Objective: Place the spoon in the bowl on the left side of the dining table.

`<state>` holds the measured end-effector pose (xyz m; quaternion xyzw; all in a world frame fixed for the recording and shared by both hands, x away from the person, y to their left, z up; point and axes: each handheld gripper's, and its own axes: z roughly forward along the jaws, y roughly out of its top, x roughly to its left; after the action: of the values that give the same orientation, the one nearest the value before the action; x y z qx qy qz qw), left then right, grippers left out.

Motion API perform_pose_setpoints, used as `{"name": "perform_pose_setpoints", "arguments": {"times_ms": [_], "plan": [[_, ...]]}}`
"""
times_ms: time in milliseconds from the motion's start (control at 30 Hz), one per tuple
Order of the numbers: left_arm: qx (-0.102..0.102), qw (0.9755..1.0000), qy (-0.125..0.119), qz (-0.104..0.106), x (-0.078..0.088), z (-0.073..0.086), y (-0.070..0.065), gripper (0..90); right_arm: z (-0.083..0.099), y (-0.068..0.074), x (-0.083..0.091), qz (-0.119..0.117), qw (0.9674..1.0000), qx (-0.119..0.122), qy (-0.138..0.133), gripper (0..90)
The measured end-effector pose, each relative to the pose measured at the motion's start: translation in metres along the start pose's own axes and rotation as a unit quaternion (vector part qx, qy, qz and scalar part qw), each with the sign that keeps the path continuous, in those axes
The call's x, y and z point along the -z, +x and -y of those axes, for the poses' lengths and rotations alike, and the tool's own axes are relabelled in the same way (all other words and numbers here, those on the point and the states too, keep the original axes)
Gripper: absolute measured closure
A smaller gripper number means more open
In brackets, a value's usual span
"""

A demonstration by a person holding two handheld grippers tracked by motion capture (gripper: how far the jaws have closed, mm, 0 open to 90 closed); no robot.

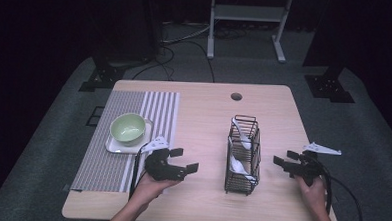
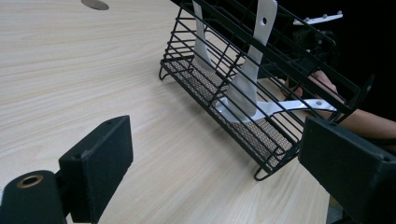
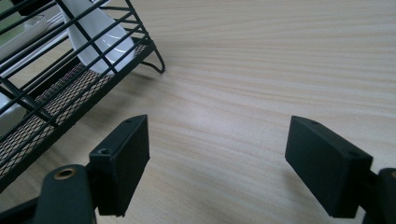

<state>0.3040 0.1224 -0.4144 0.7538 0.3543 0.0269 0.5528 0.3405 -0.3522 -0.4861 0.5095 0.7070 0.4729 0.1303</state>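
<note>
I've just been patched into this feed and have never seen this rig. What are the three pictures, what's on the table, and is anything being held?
There is no robot here: a person holds a two-jaw claw in each hand. The high view looks down on the light wooden table; the left claw is at its left, the right claw at its right. Each of the other two pictures comes from a camera riding on one claw, looking along its black jaws.

Between the claws stands a black wire basket holding white plastic spoons. At the left, a pale green bowl sits on a white square plate on a grey striped placemat.

Both claws are open and hold nothing.
</note>
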Motion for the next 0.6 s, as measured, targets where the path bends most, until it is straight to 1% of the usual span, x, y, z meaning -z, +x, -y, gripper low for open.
{"name": "perform_pose_setpoints", "arguments": {"times_ms": [67,100,200,467,600], "plan": [[-0.002,1.0,0.002,-0.001,-0.0012,-0.0006,-0.0008,9.2,0.0,0.0,0.0,0.0,1.0,0.0,0.0,20.7],[-0.002,1.0,0.005,-0.003,-0.0019,-0.001,-0.0014,9.2,0.0,0.0,0.0,0.0,1.0,0.0,0.0,20.7],[0.003,1.0,0.007,-0.002,-0.0034,-0.0021,-0.0021,9.2,0.0,0.0,0.0001,-0.001,1.0,0.0,0.0,20.7],[-0.006,1.0,0.005,0.004,-0.0076,-0.007,-0.0077,9.2,0.0,0.0,0.0,-0.001,1.0,0.001,0.0,20.7],[-0.005,1.0,0.001,0.007,-0.0096,-0.0091,-0.0102,9.2,0.0,-0.0001,0.0001,-0.001,1.0,0.001,0.0,20.7]]}}
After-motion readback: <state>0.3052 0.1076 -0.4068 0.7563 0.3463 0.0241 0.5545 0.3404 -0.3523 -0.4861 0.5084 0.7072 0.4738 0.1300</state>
